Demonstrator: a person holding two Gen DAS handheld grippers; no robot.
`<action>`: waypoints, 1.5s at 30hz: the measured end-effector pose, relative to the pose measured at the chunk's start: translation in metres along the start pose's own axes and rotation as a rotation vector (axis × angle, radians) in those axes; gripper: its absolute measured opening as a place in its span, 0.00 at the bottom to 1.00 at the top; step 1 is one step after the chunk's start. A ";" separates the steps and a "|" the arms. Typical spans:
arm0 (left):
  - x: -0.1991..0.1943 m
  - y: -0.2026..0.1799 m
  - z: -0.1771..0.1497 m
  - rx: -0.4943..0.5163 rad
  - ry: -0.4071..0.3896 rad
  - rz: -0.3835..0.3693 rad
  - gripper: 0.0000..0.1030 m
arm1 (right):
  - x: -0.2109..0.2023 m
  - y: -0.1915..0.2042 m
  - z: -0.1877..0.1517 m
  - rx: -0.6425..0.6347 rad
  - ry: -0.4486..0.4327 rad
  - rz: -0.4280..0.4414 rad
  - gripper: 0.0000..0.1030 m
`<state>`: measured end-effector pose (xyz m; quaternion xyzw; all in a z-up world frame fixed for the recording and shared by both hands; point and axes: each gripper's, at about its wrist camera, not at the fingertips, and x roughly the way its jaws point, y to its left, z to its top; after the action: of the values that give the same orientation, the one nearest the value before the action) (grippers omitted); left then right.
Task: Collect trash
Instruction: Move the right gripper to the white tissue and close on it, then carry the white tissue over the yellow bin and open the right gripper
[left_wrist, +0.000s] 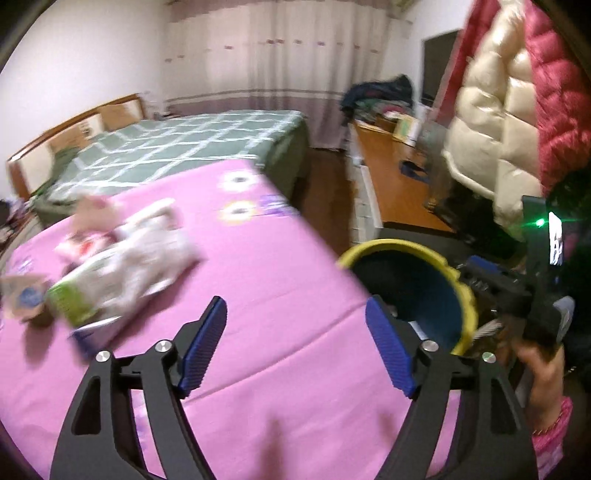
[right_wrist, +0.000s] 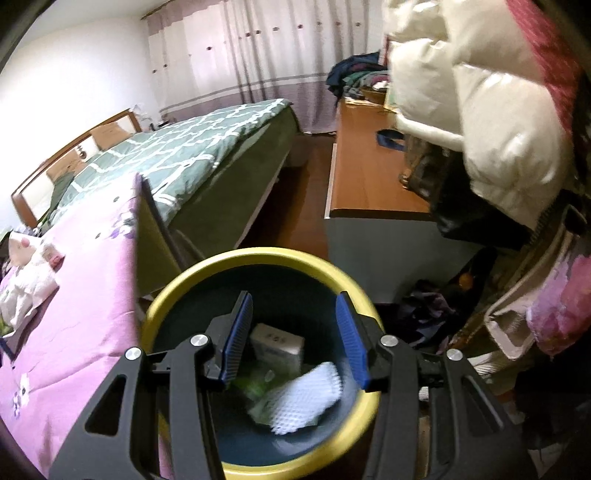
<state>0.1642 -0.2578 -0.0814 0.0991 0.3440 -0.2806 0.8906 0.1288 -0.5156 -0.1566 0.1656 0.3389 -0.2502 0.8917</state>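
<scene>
A dark blue bin with a yellow rim (right_wrist: 266, 254) stands on the floor beside the pink bedspread (left_wrist: 258, 280); it also shows in the left wrist view (left_wrist: 399, 247). Inside lie a white box (right_wrist: 277, 343), a white foam net (right_wrist: 306, 398) and green wrappers. My right gripper (right_wrist: 295, 336) is open and empty right over the bin's mouth. My left gripper (left_wrist: 295, 343) is open and empty above the bedspread. A blurred pile of wrappers and packets (left_wrist: 110, 266) lies on the bedspread to its upper left, and shows in the right wrist view (right_wrist: 26, 280).
A bed with a green checked cover (left_wrist: 184, 147) lies beyond the pink one. A wooden cabinet top (right_wrist: 365, 166) stands at the right with clothes piled at its far end. A cream and red puffer jacket (right_wrist: 480, 110) hangs close at the right. Clothes lie on the floor (right_wrist: 432, 310).
</scene>
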 end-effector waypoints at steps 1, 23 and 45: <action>-0.005 0.011 -0.004 -0.012 -0.003 0.025 0.77 | -0.001 0.008 0.000 -0.012 0.001 0.011 0.44; -0.069 0.188 -0.066 -0.276 -0.055 0.268 0.78 | -0.019 0.292 0.007 -0.374 0.083 0.409 0.44; -0.059 0.213 -0.074 -0.332 -0.054 0.240 0.78 | 0.025 0.331 0.014 -0.363 0.197 0.453 0.05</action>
<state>0.2078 -0.0297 -0.1005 -0.0162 0.3472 -0.1144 0.9306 0.3374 -0.2588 -0.1222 0.0983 0.4172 0.0372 0.9027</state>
